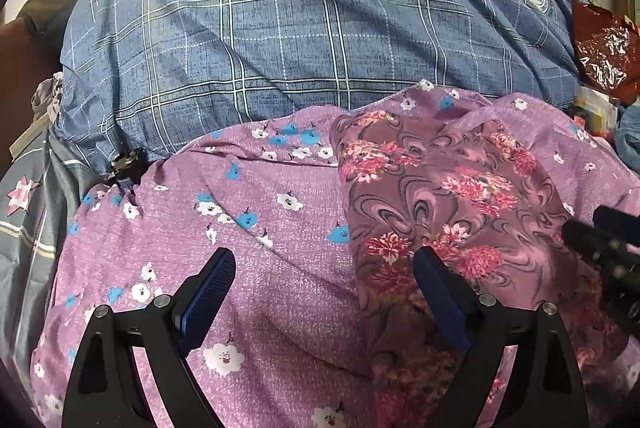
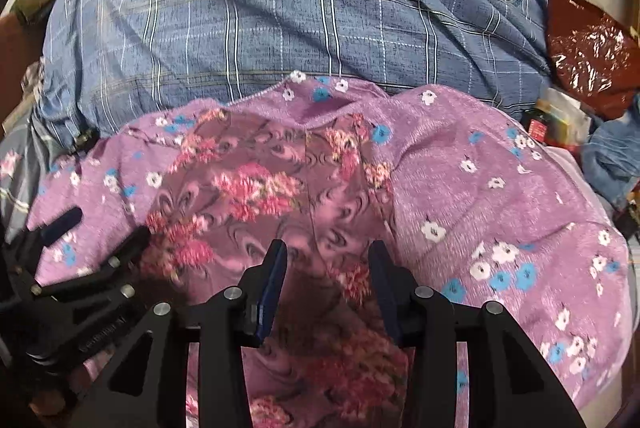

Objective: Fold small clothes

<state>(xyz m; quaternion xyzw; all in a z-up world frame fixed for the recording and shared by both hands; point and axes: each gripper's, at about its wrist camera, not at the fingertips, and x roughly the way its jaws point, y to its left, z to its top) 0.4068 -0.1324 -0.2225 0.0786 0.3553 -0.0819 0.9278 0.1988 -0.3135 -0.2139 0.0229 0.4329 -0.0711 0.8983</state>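
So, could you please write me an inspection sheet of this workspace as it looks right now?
Surface: lilac flowered blanket spread over a bed.
Job's things: mauve garment with pink flowers lying on the blanket, partly creased.
Clutter: red foil bag at the right edge; small packages and blue denim cloth below it.
Grippers: left gripper open above blanket and garment edge; right gripper open over the garment, nothing pinched.
Cables: nothing seen.
Surroundings: blue plaid pillow behind; grey quilt at the left; pale wall beyond.
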